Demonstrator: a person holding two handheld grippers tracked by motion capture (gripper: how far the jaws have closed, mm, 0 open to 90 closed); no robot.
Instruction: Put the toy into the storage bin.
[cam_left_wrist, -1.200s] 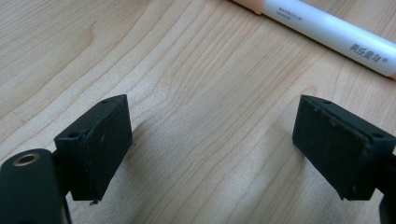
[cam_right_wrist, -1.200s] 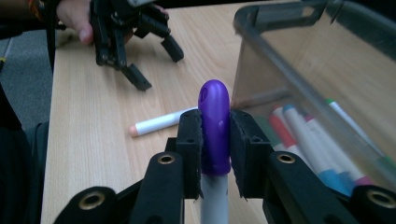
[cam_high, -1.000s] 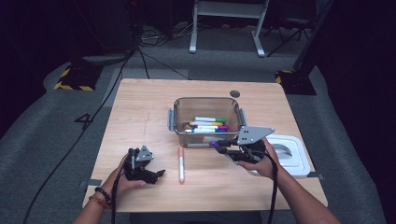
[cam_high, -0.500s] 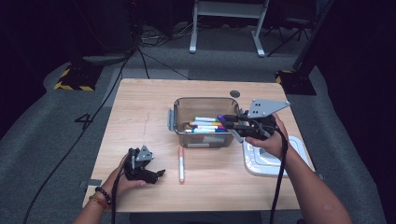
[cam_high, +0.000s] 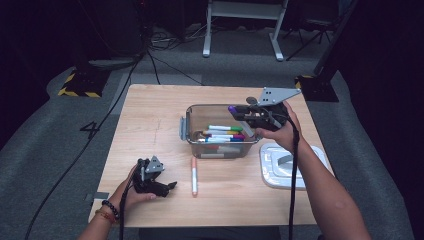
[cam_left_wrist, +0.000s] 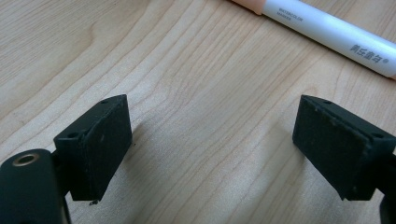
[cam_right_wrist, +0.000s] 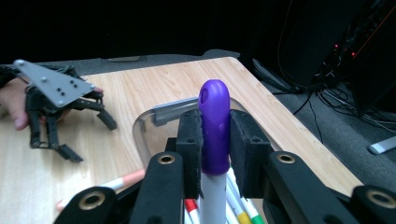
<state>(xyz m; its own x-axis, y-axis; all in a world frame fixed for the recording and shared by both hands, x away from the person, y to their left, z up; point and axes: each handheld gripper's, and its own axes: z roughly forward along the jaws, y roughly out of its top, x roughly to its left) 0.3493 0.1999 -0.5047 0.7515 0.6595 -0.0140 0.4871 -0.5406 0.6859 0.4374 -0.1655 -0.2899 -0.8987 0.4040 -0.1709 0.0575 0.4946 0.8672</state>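
Starting at the left: my left gripper (cam_high: 162, 186) rests low on the pale wooden table (cam_high: 150, 120), jaws spread wide with nothing between them — the left gripper view shows bare wood grain between the two black pads (cam_left_wrist: 98, 140). Just beyond its tips lies the white marker with the salmon-pink cap (cam_high: 194, 176), flat on the table, its long axis running away from me, roughly square to the way the left gripper points. That marker is plainly nearer the left hand than the right.

Moving right, the clear plastic bin (cam_high: 186, 131) sits mid-table with several coloured markers lying crosswise inside. Over its far right corner I have the right gripper (cam_high: 246, 113), jaws narrow and clamped on the white marker with the purple cap (cam_right_wrist: 214, 126). The pads grip it at the cap, and the marker's length runs along the jaws, cap end pointing out past the tips.

What the coming move turns on, as I judge it: the bin's opening lies directly below and slightly left of the held marker — so lowering it, laid crosswise like the others, should suit. At far right, a white lid (cam_high: 310, 175) lies flat on the table.
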